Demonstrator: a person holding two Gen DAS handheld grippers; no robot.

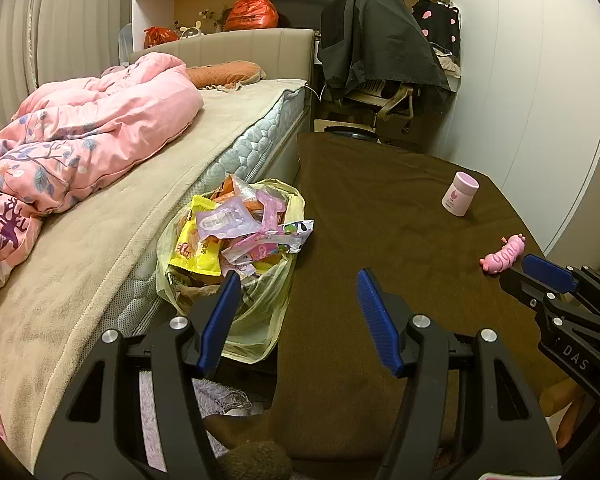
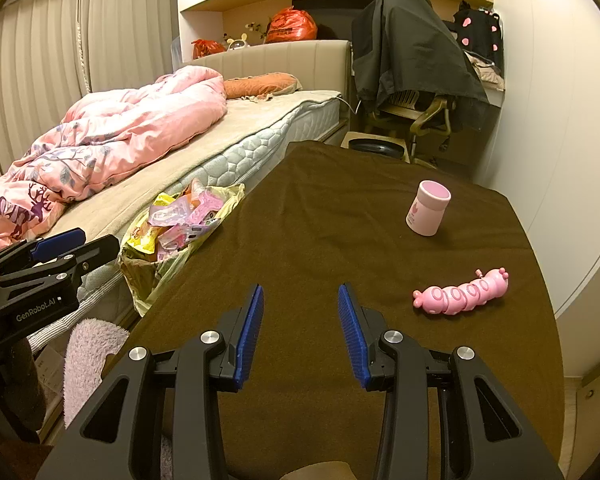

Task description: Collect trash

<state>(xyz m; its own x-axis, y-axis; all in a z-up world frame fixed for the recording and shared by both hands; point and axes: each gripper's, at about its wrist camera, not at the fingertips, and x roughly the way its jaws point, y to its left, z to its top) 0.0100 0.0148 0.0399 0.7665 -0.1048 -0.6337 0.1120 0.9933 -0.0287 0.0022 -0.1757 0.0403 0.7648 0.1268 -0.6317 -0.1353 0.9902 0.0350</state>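
the trash bag [image 1: 236, 248], full of wrappers, sits between the bed [image 1: 100, 240] and the brown counter [image 1: 380, 220]. both the left gripper [image 1: 296, 296] and the right gripper [image 2: 300, 312] have spread fingers pinching nothing. a pink cup [image 2: 428, 208] and maybe a pink toy [image 2: 460, 292] sit on the counter.

"GenRobot.AI" was printed in white on the black body of the left gripper [image 2: 50, 256], seen at the left edge of the right wrist view. "DAS" was read on the right gripper [image 1: 556, 280]. Wrapper print in the trash bag [image 1: 236, 240] was illegible.
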